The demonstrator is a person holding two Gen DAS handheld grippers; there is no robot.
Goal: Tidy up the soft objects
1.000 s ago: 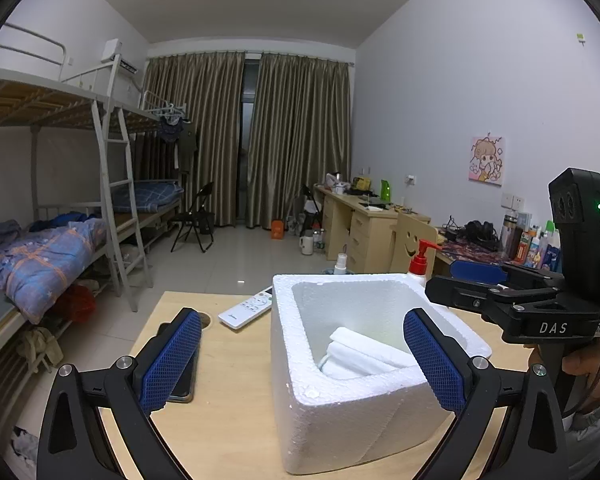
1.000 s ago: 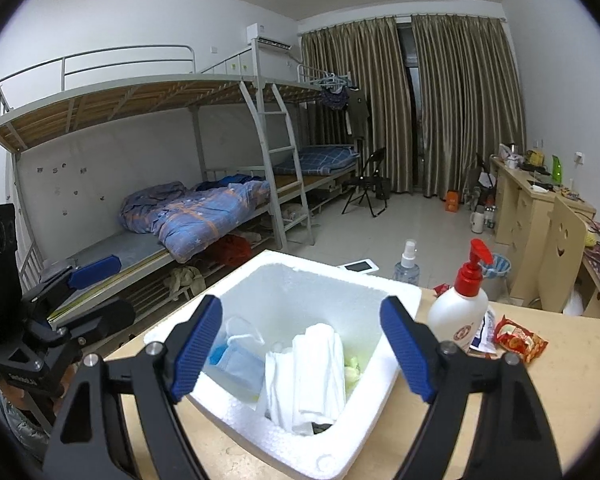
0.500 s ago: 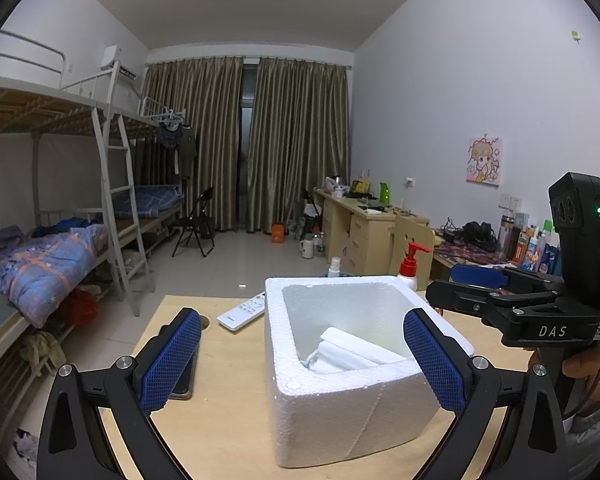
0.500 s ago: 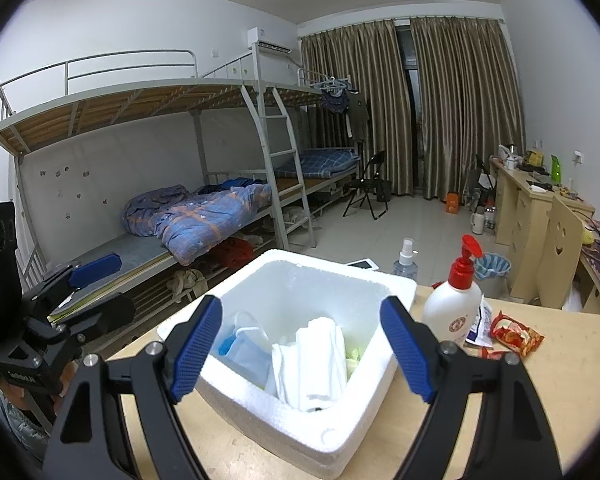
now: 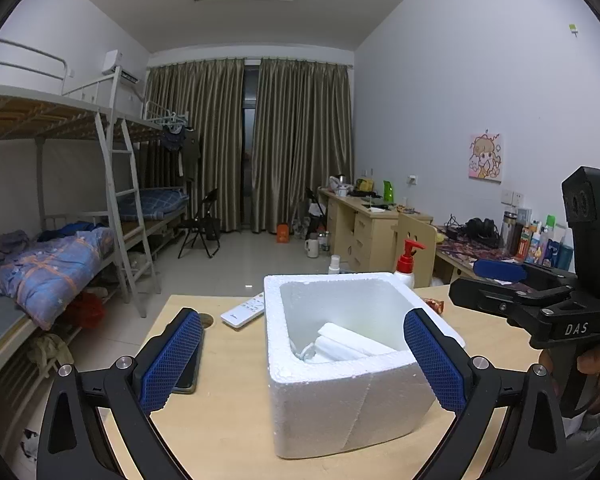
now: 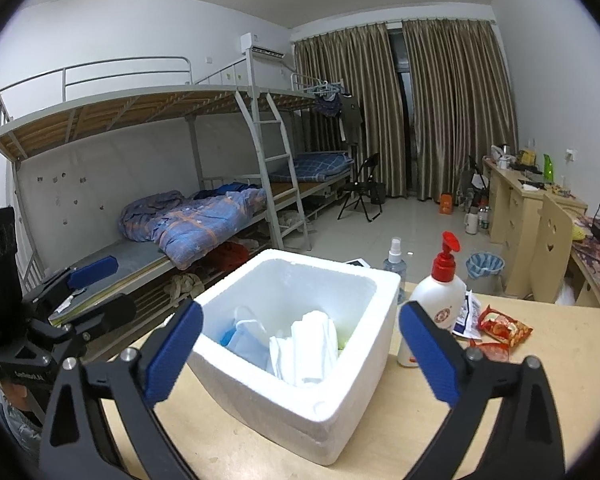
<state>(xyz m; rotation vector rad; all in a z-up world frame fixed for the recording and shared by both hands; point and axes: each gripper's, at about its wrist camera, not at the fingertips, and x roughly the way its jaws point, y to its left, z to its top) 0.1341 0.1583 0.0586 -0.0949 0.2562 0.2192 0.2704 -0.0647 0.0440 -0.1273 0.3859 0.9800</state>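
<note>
1. Seen from the left wrist view, the left gripper hangs above the wooden counter with its fingers spread wide and nothing between the pads; the white foam box stands ahead, apart from both pads. Folded white cloths lie inside against the right wall. Bare counter lies left of the box up to a dark phone under the left finger and a white remote near the far edge. The right gripper is at the right, beyond the box's far corner.

2. Seen from the right wrist view, the right gripper is opening its fingers, wide and empty, on either side of the box's near corner without touching it. Inside lie a blue mask and the white cloths. A pump bottle stands just beside the box's right wall, snack packets farther right, with open counter beyond toward its right edge.
</note>
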